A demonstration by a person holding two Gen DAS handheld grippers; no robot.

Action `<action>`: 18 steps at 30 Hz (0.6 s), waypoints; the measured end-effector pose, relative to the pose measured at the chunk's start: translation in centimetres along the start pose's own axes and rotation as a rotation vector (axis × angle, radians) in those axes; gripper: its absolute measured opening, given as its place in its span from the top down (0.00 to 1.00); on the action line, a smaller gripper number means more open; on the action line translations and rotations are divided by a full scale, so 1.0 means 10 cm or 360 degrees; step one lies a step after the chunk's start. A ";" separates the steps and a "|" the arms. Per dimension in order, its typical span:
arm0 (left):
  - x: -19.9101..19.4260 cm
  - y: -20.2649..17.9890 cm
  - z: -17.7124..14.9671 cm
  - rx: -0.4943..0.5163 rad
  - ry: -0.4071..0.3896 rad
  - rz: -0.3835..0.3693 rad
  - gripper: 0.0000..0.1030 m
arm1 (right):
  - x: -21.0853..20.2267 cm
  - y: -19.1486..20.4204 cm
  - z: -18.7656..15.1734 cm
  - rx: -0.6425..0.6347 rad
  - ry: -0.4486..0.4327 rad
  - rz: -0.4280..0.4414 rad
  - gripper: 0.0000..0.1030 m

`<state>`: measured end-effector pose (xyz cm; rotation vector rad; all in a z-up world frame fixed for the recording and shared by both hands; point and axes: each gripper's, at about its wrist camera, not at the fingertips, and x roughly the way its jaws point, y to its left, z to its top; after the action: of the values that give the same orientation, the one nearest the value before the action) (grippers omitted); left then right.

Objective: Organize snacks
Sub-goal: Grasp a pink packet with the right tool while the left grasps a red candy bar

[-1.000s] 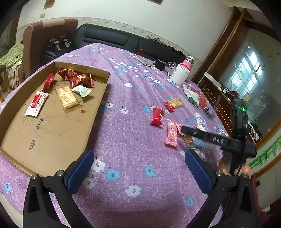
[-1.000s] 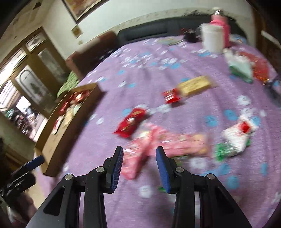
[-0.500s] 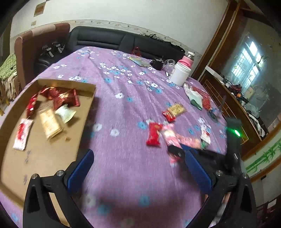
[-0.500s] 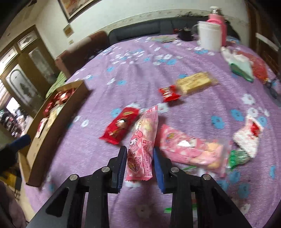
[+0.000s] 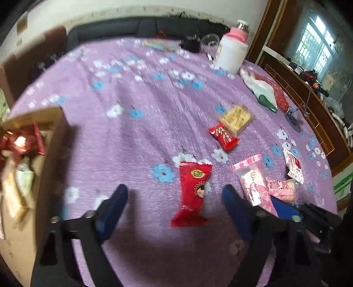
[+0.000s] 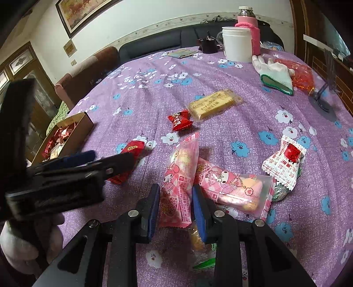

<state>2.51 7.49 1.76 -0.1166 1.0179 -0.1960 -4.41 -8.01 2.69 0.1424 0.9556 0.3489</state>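
The pink snack pack point(image 6: 179, 176) lies on the bench point(image 6: 220, 72) with its near end between the two blue pads of the right claw point(image 6: 176, 209). The pads press on it from both sides, so this claw is narrow and holds the pack. A second pink pack point(image 6: 233, 187) lies just beside it at 3 o'clock, touching it.

The long red pack point(image 5: 194, 189) lies on the purple cloth between the pads of the left claw point(image 5: 174, 203). This claw is wide and its jaws are closing, but the pads do not touch the pack.

Only the right wrist view shows the framed painting point(image 6: 81, 15) on the wall at 11 o'clock and a gloved hand point(image 6: 28, 242) at 8 o'clock under the black body of the left claw. Only the left wrist view shows the window point(image 5: 317, 48) at 2 o'clock.

Both views show the cardboard box point(image 5: 24, 198) with snacks in it, at 9 o'clock. Both also show the small red candy point(image 6: 179, 120) touching the yellow biscuit pack point(image 6: 211, 104), and the white tub point(image 6: 237, 44) far off at 12 o'clock.

Both claws point down at the bench at a slant. The left claw's view is blurry.
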 end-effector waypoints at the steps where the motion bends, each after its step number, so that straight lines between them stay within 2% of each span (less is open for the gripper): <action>1: 0.03 -0.01 0.00 0.0002 0.0000 -0.0002 0.21 | 0.01 0.00 -0.01 0.0001 0.0001 0.0001 0.70; 3: 0.05 -0.07 0.00 0.0067 -0.0024 0.0040 0.23 | 0.01 -0.01 -0.01 0.0004 0.0001 0.0005 0.70; 4: 0.06 -0.12 -0.01 0.0118 -0.0037 0.0085 0.28 | 0.01 -0.01 -0.01 0.0005 0.0001 0.0006 0.70; 6: 0.09 -0.21 -0.04 0.0231 -0.0065 0.0193 0.50 | 0.01 -0.01 -0.01 0.0006 -0.0001 0.0006 0.69; 7: 0.09 -0.26 -0.05 0.0288 -0.0084 0.0234 0.67 | 0.01 -0.01 -0.01 0.0008 -0.0002 0.0006 0.69; 8: 0.07 -0.28 -0.07 0.0311 -0.0079 0.0207 0.80 | 0.00 -0.01 -0.01 0.0011 -0.0008 0.0003 0.69; 13: -0.05 -0.23 -0.13 0.0267 -0.0063 0.0154 0.83 | -0.03 -0.07 0.01 0.0055 -0.0046 0.0020 0.70; 18: -0.26 -0.08 -0.22 0.0137 -0.0094 0.0037 0.83 | -0.11 -0.07 0.03 0.0085 -0.0095 0.0144 0.70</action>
<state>-0.84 7.24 2.93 -0.0324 0.9504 -0.2138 -4.60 -9.06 3.50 0.2441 0.9013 0.4008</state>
